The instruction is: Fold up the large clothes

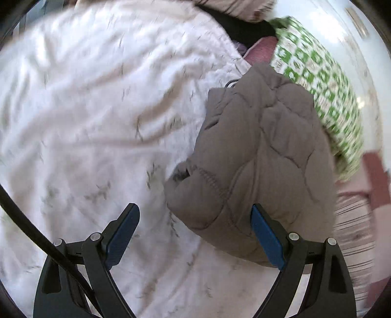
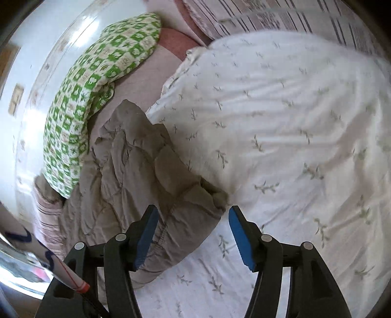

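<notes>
A grey-brown quilted jacket (image 1: 256, 156) lies bunched on a white sprigged bedspread (image 1: 85, 122). In the left wrist view it lies ahead and to the right, its lower edge between the fingers. My left gripper (image 1: 195, 220) is open and holds nothing. In the right wrist view the jacket (image 2: 136, 176) lies ahead to the left on the bedspread (image 2: 293, 137), its cuffed end reaching between the fingers. My right gripper (image 2: 193, 220) is open above that end and holds nothing.
A green and white checked pillow (image 1: 325, 93) lies beside the jacket, also in the right wrist view (image 2: 90, 93). Striped pink bedding (image 2: 281, 17) and a dark garment (image 1: 244, 27) lie at the far end. A white wall (image 2: 31, 61) stands behind the pillow.
</notes>
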